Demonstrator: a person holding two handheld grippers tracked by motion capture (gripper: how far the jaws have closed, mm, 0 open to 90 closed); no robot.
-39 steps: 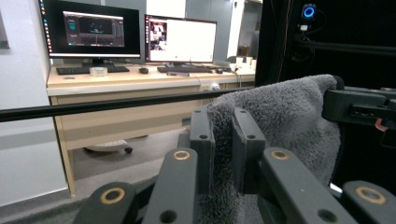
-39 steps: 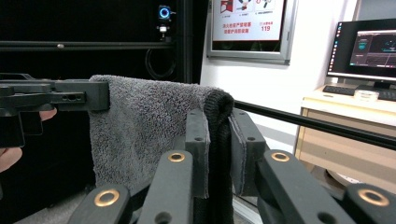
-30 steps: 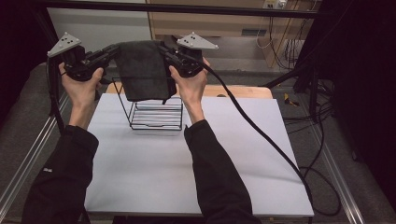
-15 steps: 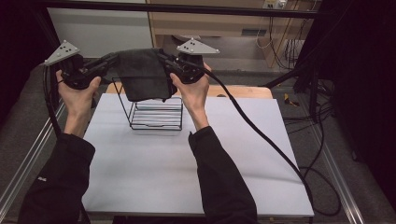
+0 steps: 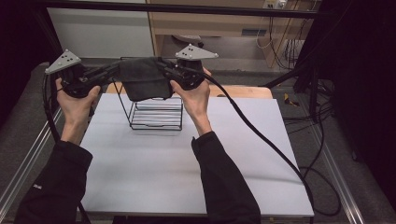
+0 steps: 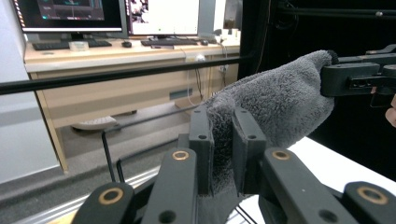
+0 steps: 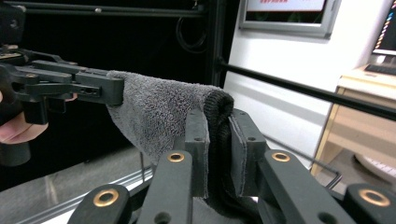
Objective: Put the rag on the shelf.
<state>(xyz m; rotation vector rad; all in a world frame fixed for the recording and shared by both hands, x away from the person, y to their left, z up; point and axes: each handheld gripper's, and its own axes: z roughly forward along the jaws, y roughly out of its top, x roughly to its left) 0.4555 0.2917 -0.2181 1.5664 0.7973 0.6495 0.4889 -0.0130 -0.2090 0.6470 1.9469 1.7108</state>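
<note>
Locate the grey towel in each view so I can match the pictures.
High view: the grey towel hangs upper left of centre, stretched between both hand-held grippers above the black wire rack.
Left gripper view: right of centre, pinched between the near jaws, its far end in the other hand-held gripper.
Right gripper view: centre, pinched between the near jaws.
Shared landmark: the white table.

Dark grey terry-cloth towel [image 5: 142,81], fluffy pile, hemmed edge. Held in the air, stretched roughly level between two pinched corners, its middle sagging in a loose fold. Hangs over the top of a black wire rack [image 5: 154,109] that stands upright at the far middle of the white desk [image 5: 187,168]. Whether the cloth touches the rack cannot be told.
</note>
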